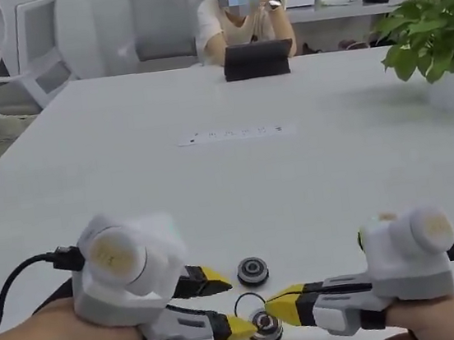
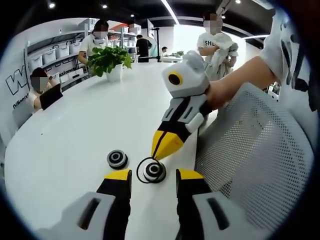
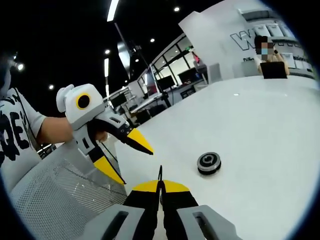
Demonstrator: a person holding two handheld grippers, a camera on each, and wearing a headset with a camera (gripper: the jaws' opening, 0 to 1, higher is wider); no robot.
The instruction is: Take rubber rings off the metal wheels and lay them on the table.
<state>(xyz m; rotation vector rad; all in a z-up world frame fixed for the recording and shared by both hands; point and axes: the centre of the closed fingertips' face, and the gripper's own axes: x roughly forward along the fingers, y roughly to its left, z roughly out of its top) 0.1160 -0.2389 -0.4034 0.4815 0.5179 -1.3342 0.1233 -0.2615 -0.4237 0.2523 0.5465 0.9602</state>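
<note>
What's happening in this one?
A person at a white table works with a gripper in each hand. The right gripper is shut on a thin black rubber ring, drawn up beside the nearer metal wheel; whether it is fully free of the wheel cannot be told. The left gripper is open, its jaws close by that wheel without clamping it. A second wheel lies just beyond, untouched.

I see two small metal wheels lying flat on the white table (image 1: 294,178), close together. The far wheel (image 1: 253,270) has its black rubber on. The near wheel (image 1: 266,328) shows bare silver, its thin black ring (image 1: 235,306) a loose loop touching its edge.
</note>
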